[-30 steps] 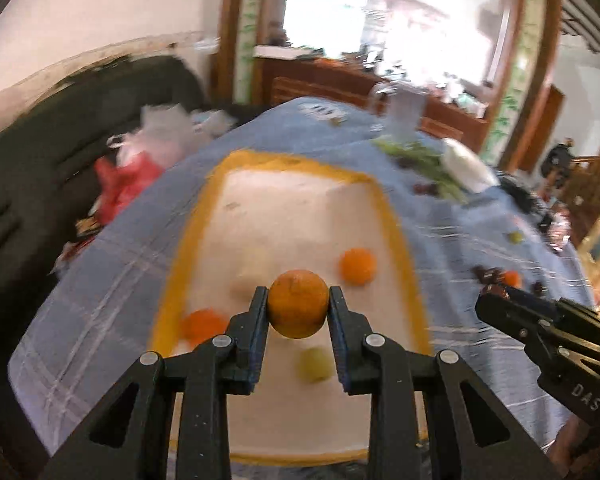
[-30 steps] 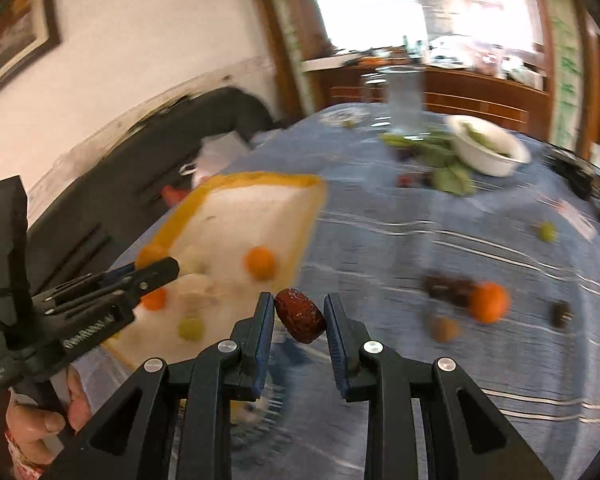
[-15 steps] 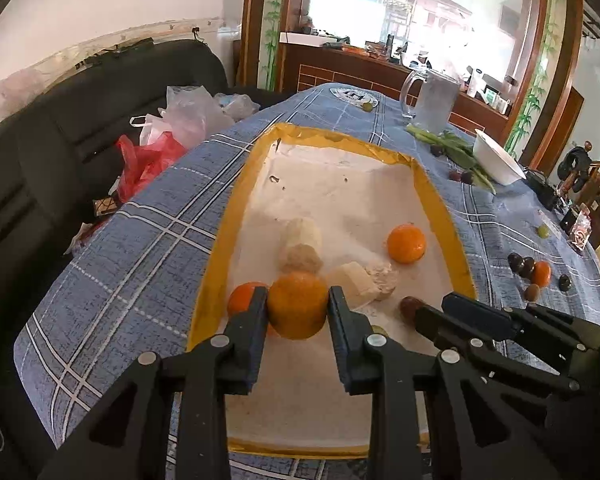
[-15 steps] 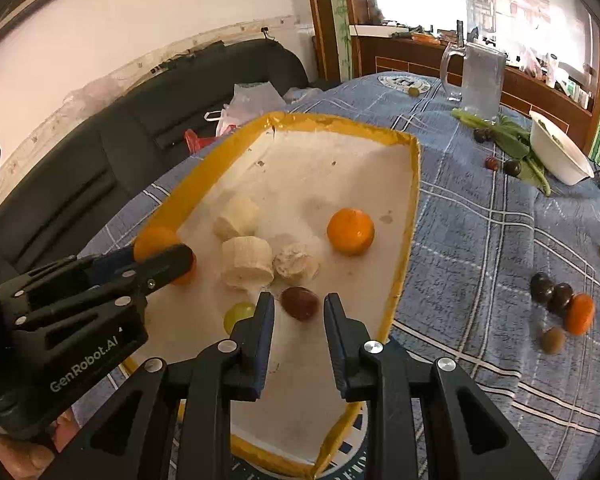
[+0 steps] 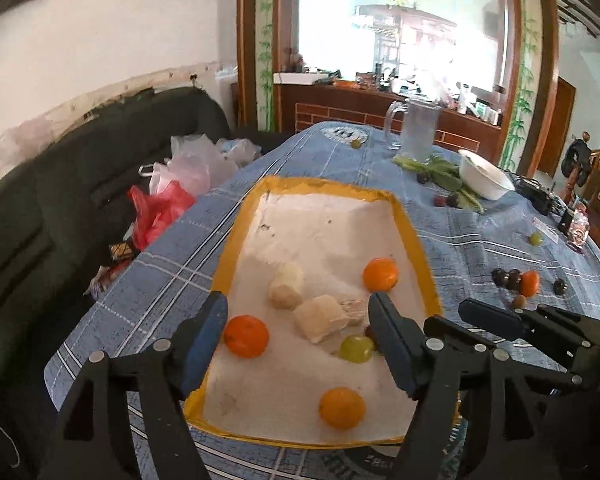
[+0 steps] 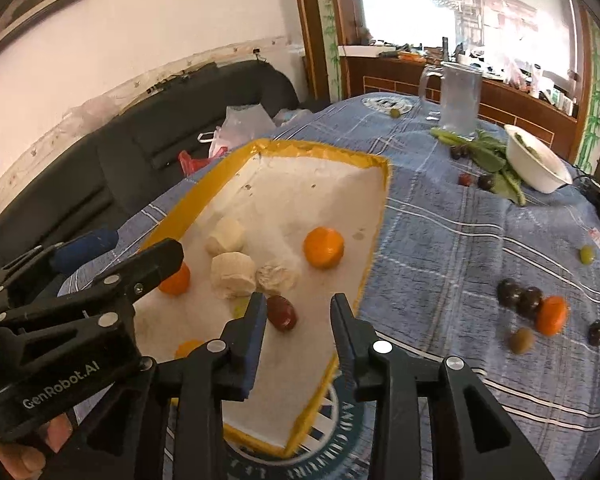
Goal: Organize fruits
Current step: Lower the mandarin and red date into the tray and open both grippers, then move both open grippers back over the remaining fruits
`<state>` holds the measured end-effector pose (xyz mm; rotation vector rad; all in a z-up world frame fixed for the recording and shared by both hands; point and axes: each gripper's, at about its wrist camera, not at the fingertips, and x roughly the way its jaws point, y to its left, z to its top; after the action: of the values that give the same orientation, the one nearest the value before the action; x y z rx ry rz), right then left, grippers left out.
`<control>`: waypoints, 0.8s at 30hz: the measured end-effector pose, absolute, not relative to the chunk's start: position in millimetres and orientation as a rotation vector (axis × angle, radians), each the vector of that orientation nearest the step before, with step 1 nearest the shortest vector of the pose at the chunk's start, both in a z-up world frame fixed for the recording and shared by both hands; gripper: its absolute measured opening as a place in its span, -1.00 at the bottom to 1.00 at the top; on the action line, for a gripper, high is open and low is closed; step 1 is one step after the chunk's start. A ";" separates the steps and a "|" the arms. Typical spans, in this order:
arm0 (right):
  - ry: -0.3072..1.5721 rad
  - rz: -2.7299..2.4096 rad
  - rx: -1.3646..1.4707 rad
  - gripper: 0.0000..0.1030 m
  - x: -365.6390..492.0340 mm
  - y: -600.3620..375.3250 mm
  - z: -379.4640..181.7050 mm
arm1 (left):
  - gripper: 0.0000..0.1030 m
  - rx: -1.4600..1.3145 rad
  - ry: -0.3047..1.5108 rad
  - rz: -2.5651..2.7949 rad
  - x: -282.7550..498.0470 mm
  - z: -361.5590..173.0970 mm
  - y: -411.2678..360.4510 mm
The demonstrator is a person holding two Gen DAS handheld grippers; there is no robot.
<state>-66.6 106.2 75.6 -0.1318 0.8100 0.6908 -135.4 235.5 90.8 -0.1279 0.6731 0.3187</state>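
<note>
Blue plaid tablecloth (image 5: 172, 280), yellow-rimmed tray (image 5: 230, 256); both grippers' fingers opening, nothing between them

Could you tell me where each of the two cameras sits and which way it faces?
Left wrist: on the left gripper, looking forward and down over the yellow-rimmed tray; its own fingers, opening with nothing between them, and the right gripper show.
Right wrist: on the right gripper, looking down at the tray's near right corner; its fingers are opening, the red date lies on the tray beyond them; the left gripper and a hand show at left.
Shared: tray, oranges, banana pieces, glass jug, white bowl, blue tablecloth.
</note>
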 end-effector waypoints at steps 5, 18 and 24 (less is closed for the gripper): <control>0.801 0.658 -0.130 -0.12 -66.2 81.7 78.6 | 0.49 -0.100 0.658 0.291 -135.8 98.9 218.0; 0.772 0.419 -0.069 -0.13 -42.7 -56.4 91.9 | 0.58 -0.115 0.678 0.189 -122.9 106.8 189.5; 0.811 0.259 0.042 -0.08 -15.9 -129.7 90.1 | 0.58 -0.075 0.719 0.111 -104.8 97.9 153.1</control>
<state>-15.9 -129.7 90.1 0.0421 0.8106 0.2593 -104.8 153.1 97.9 -0.0749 0.7187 0.1113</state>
